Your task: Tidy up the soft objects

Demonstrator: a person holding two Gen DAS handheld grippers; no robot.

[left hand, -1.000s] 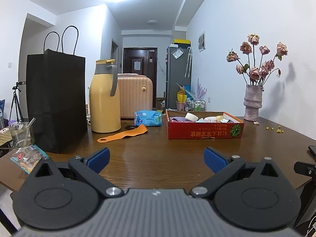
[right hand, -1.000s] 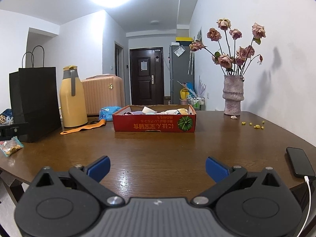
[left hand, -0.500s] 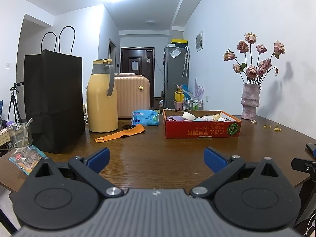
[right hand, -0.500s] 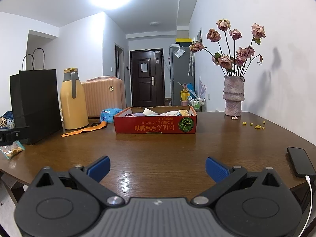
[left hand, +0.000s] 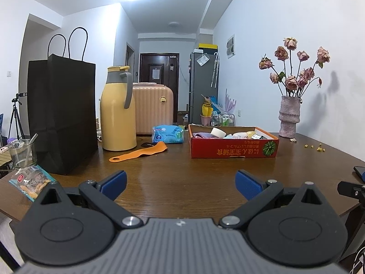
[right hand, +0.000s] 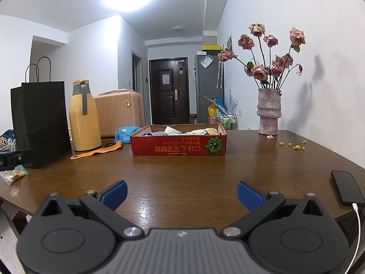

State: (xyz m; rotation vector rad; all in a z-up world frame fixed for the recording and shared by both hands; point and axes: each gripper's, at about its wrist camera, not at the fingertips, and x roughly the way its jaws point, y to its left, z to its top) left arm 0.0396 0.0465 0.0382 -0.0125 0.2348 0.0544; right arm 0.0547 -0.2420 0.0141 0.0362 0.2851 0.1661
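Both the left gripper (left hand: 180, 179) and right gripper (right hand: 181, 193) gaped wide and empty well short of the shallow red cardboard box (right hand: 179, 147), which already held assorted soft items (right hand: 159, 133), while a blue plastic tissue pack (left hand: 167, 133) and an orange rubbery strap (left hand: 139, 151) lay just left of it.

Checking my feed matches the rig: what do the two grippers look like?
Both look alike. Left gripper and right gripper each have a ribbed grey body, black linkage arms with silver pivot bolts, round black side housings and blue ribbed finger pads. No hands, sleeves or gripper cables show.
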